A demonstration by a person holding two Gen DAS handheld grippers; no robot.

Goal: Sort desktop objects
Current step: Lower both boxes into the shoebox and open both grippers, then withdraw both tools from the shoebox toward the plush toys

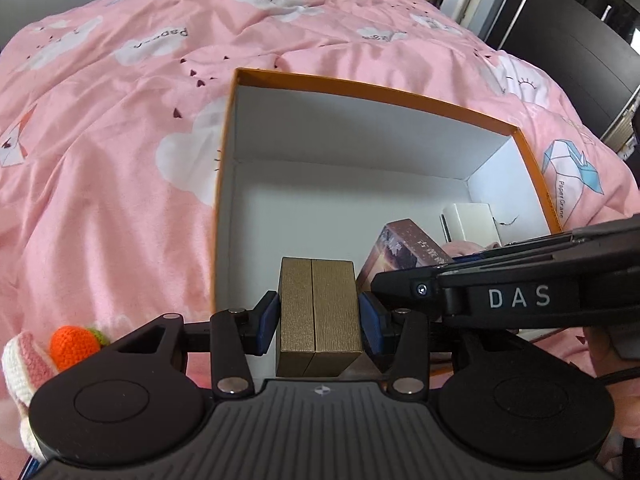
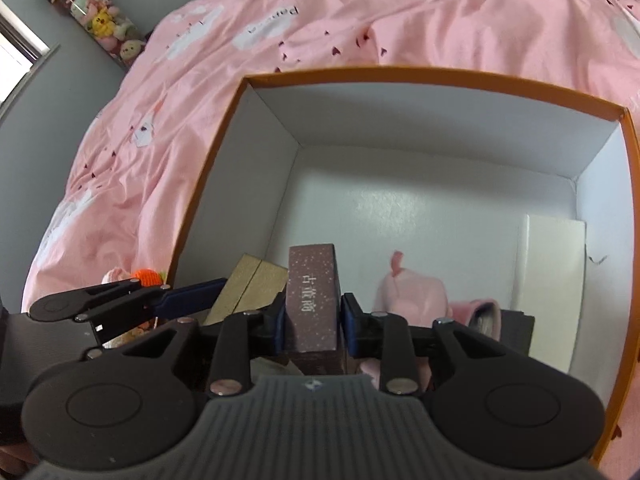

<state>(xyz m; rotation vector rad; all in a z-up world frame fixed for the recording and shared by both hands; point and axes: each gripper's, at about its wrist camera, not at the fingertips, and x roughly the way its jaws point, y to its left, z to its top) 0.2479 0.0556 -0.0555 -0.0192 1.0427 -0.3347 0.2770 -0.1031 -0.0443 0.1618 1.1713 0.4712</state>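
Holding gold box [image 1: 318,316] pinched in left gripper [image 1: 319,322], low inside orange-rimmed box [image 1: 400,96]; right gripper [image 2: 313,320] jaws slack beside purple box [image 2: 314,300], right pad apart; risk: purple box tips onto gold box, jamming release

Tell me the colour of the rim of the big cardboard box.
Orange, on the white-walled cardboard box; the right wrist view shows it best.
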